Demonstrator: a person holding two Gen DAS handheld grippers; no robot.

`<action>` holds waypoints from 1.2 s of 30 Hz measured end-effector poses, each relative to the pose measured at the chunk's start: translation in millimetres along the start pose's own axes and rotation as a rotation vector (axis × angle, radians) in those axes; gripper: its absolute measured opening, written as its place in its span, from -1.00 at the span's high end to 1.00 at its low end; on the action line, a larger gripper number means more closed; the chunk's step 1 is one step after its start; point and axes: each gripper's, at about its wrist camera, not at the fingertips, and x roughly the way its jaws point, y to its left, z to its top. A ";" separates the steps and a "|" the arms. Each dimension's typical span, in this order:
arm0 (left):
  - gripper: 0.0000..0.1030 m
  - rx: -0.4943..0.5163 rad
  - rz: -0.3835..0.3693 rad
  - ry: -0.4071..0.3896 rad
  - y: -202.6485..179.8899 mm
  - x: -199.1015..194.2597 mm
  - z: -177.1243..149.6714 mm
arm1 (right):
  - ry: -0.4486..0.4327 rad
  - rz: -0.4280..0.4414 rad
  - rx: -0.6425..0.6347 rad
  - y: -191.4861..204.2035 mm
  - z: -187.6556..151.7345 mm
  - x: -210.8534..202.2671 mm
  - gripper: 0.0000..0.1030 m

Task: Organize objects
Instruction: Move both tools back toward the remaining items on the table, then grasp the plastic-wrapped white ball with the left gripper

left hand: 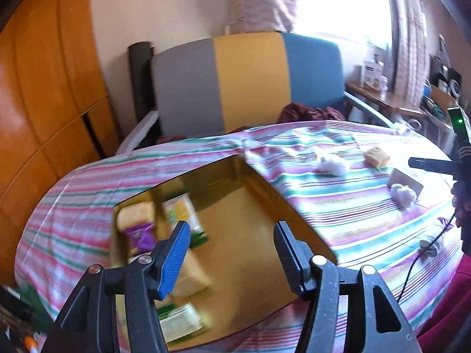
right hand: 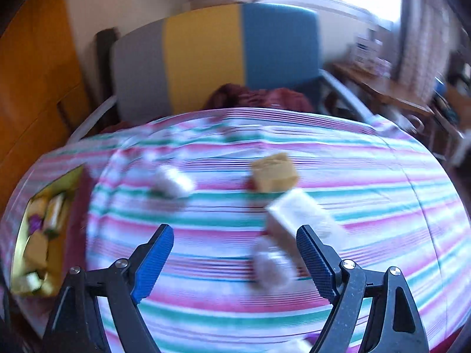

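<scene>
The left gripper (left hand: 232, 253) hangs over the gold box (left hand: 259, 206), its fingers (left hand: 176, 253) parted about halfway with nothing between them. Inside the box lie a purple packet (left hand: 141, 235), green-and-white packs (left hand: 184, 211) and pale yellow blocks (left hand: 191, 276). The box sits on the striped cloth (left hand: 338, 214) covering the counter. The right gripper (right hand: 235, 253) is over the cloth with its fingers (right hand: 154, 259) spread wide and holding nothing; a small carton (right hand: 294, 217) lies just ahead of its right finger, with a whitish crumpled wad (right hand: 270, 264) beside it, though blur makes it hard to say if either touches the finger. Beyond the carton sits a tan block (right hand: 273, 170), and another white wad (right hand: 173, 182) lies to its left. The box shows at the far left edge of the right view, well apart from this gripper. Behind the counter stands a chair (left hand: 250, 82) striped grey, yellow and blue.
</scene>
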 end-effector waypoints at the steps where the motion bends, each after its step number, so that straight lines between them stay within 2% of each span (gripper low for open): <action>1: -0.16 0.013 -0.007 0.004 -7.0 3.2 3.8 | -0.006 -0.006 0.047 -13.4 -2.4 3.0 -0.67; 5: -0.16 0.060 -0.055 0.028 -37.1 19.4 19.9 | 0.032 -0.050 0.181 -46.5 -5.2 13.2 -0.67; 8: -0.16 0.059 -0.124 0.067 -57.6 34.3 33.1 | 0.029 -0.022 0.268 -63.4 -4.1 11.6 -0.67; 12: -0.16 0.050 -0.202 0.128 -82.8 59.4 51.7 | 0.026 -0.023 0.320 -71.4 -4.3 9.4 -0.68; 17: -0.16 0.009 -0.264 0.221 -108.7 102.7 74.2 | 0.028 -0.020 0.359 -77.2 -6.0 6.4 -0.69; 21: -0.16 -0.095 -0.324 0.318 -119.4 148.4 86.4 | 0.041 0.001 0.373 -78.8 -7.0 7.6 -0.70; 33: -0.31 -0.315 -0.331 0.410 -146.7 261.7 107.3 | 0.020 0.023 0.426 -90.8 -6.7 4.3 -0.71; 36: -0.27 -0.312 -0.303 0.428 -155.5 283.4 103.7 | 0.013 0.031 0.444 -95.1 -5.9 4.4 -0.71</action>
